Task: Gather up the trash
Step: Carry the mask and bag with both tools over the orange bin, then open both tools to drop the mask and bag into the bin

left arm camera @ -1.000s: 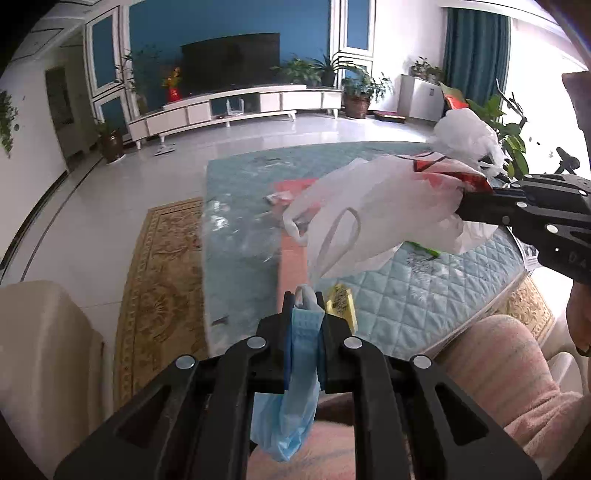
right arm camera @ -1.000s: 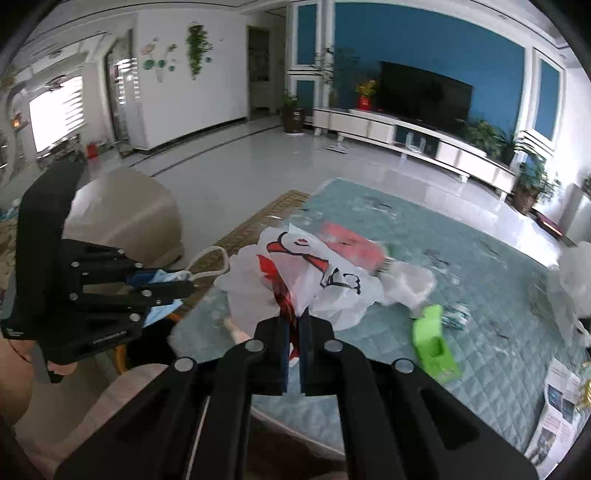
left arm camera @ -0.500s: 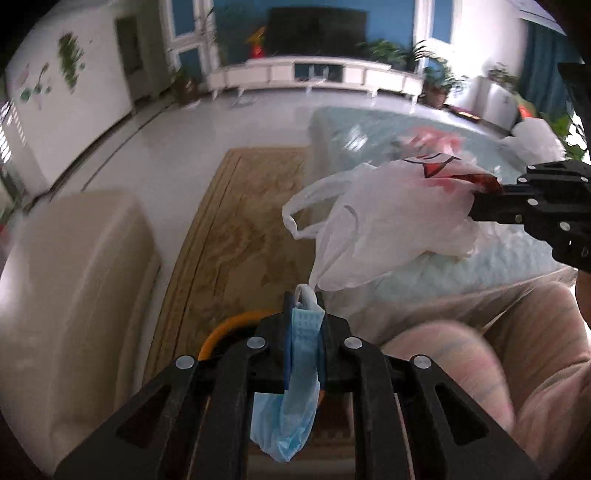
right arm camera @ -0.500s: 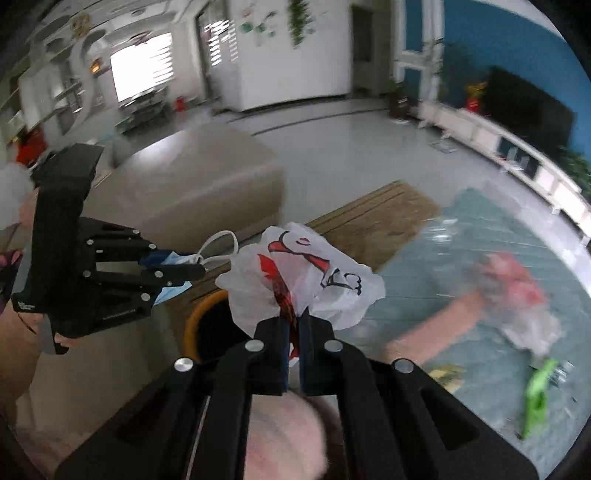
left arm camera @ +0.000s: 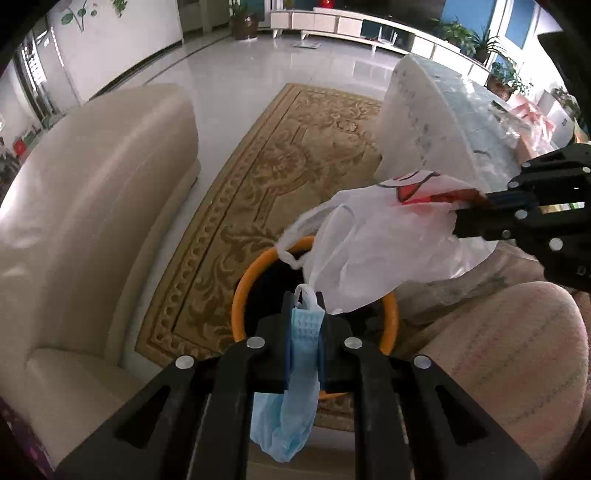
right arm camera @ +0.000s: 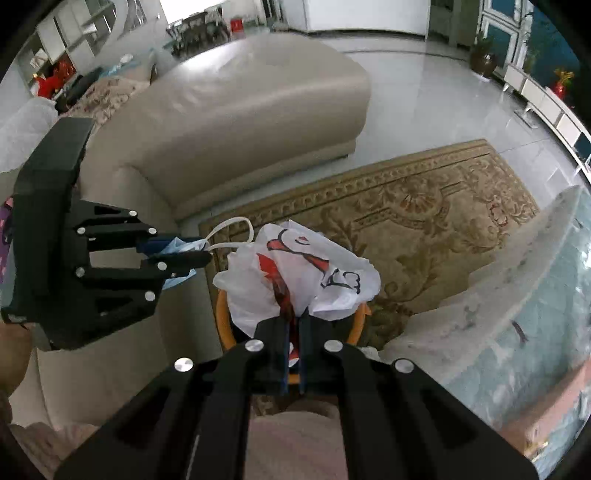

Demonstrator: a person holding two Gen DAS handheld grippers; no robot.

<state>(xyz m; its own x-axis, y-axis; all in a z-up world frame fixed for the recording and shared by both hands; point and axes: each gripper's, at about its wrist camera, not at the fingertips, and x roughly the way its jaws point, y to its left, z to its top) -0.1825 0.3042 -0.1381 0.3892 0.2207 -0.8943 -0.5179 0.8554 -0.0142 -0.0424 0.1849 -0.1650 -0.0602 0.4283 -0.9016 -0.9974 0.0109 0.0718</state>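
In a bright living room, a seated person holds two black grippers over a waste bin [left arm camera: 242, 291] with an orange rim, which stands on the near edge of a patterned beige rug [left arm camera: 280, 155].

The left gripper [left arm camera: 303, 306] has its two fingers pressed together on a blue face mask [left arm camera: 295, 398]. The mask's pleated body hangs down behind the fingertips, while a white ear loop pokes up above them. Seen from the right-hand camera, the same left gripper [right arm camera: 201, 256] reaches in from the left, with the mask [right arm camera: 181, 246] bunched between its fingers and the ear loop [right arm camera: 231, 230] arcing out toward the bin.

The right gripper [right arm camera: 293, 321] is clamped on a crumpled white plastic bag [right arm camera: 314, 273] printed with red and black markings. The bag balloons out ahead of the fingertips and hangs directly over the bin's mouth [right arm camera: 223, 325], hiding most of its dark inside. From the left-hand camera the right gripper [left arm camera: 469, 212] comes in from the right edge, and the bag [left arm camera: 373, 251] droops from it, its handles trailing down over the far rim of the bin. The bag's lowest folds sit just beside the tip of the left gripper.

A cream leather sofa [left arm camera: 92, 206] runs along the left edge of the rug. A table under a quilted pale cover [right arm camera: 517, 288] fills the right side, its corner close to the bin. The person's knee, in pink striped fabric [left arm camera: 495, 369], is just beside the bin. A glossy white tiled floor [left arm camera: 236, 70] stretches beyond the rug toward a low white cabinet [left arm camera: 354, 26] on the far wall.
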